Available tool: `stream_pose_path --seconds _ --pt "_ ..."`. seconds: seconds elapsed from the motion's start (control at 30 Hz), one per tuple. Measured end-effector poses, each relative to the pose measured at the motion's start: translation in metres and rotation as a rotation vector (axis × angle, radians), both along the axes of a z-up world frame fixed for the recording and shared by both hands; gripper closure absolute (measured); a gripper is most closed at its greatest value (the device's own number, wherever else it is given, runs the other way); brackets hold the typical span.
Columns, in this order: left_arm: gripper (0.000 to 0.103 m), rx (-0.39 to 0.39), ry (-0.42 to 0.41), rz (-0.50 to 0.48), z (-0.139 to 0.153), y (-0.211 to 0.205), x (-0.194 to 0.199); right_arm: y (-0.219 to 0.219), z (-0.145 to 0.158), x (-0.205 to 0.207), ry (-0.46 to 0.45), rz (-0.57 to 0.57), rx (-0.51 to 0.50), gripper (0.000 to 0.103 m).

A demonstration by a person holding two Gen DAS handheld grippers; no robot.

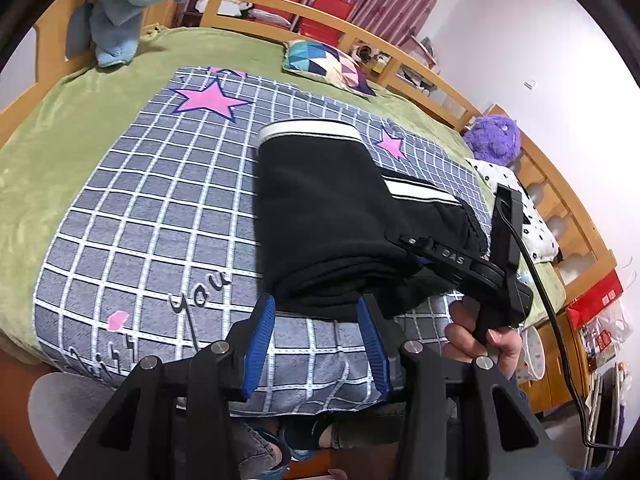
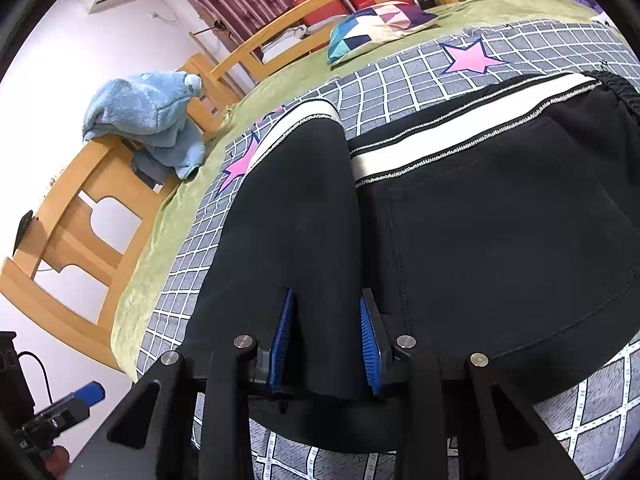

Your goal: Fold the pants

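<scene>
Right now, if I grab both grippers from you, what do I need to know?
Left gripper: open, holding nothing, fingertips at the near folded edge of the black pants.
Right gripper: low over the pants, with fabric between its pads; I can't tell if it is pinching.
Pants: lying on the checked blanket, already folded into layers.
Left to do: probably one more fold, or just smoothing flat.

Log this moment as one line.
task: fold pants | pants: folded on checked blanket | left gripper: open, at near edge, fabric not gripped | right gripper: jaws astride pants, grip unclear
</scene>
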State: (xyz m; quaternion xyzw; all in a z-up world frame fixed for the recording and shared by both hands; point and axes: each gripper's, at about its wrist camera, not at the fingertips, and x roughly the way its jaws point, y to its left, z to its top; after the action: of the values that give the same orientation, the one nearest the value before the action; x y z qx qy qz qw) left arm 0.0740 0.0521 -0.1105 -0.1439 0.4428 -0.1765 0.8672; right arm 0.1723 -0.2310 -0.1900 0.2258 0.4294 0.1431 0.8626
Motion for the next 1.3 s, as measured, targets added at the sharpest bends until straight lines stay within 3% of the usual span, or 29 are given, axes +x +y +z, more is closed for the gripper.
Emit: stream_pose_path --seconds 0.27,0.37,0.5,0.63,0.7,0.77,0.93,1.1,1.2,1.3 --pt "0.062 -0.017 0.002 -0.01 0.001 -0.002 0.002 -0.001 -0.004 0.003 0.009 0.011 -0.007 0.07" --pt "0.062 -0.028 0.0 -0.008 0.001 0.001 0.006 -0.003 -0.004 0.008 0.007 0.022 0.004 0.063" --pt "0.062 -0.043 0.015 -0.009 -0.003 0.001 0.013 -0.005 -0.01 0.02 0.016 0.013 0.035 0.063" --pt "0.062 -0.034 0.033 -0.009 -0.01 -0.001 0.024 0.004 -0.011 0.027 0.009 0.037 0.014 0.087" --pt "0.062 -0.038 0.042 -0.01 -0.013 -0.003 0.029 0.009 0.005 0.022 -0.065 0.045 -0.049 0.089" --pt "0.062 -0.031 0.054 -0.013 -0.016 -0.006 0.035 0.004 0.024 0.018 -0.123 0.052 -0.049 0.089" --pt "0.062 -0.008 0.064 -0.043 -0.016 -0.025 0.048 -0.037 0.064 0.019 -0.207 0.006 -0.104 0.09" --pt "0.062 0.009 0.053 -0.091 -0.011 -0.055 0.061 -0.112 0.09 0.009 -0.259 -0.093 -0.208 0.09" --pt "0.062 -0.001 0.049 -0.131 -0.008 -0.081 0.072 -0.164 0.093 0.002 -0.252 -0.169 -0.289 0.09" --pt "0.062 0.005 0.039 -0.189 -0.008 -0.117 0.081 -0.213 0.075 -0.002 -0.194 -0.245 -0.376 0.09"
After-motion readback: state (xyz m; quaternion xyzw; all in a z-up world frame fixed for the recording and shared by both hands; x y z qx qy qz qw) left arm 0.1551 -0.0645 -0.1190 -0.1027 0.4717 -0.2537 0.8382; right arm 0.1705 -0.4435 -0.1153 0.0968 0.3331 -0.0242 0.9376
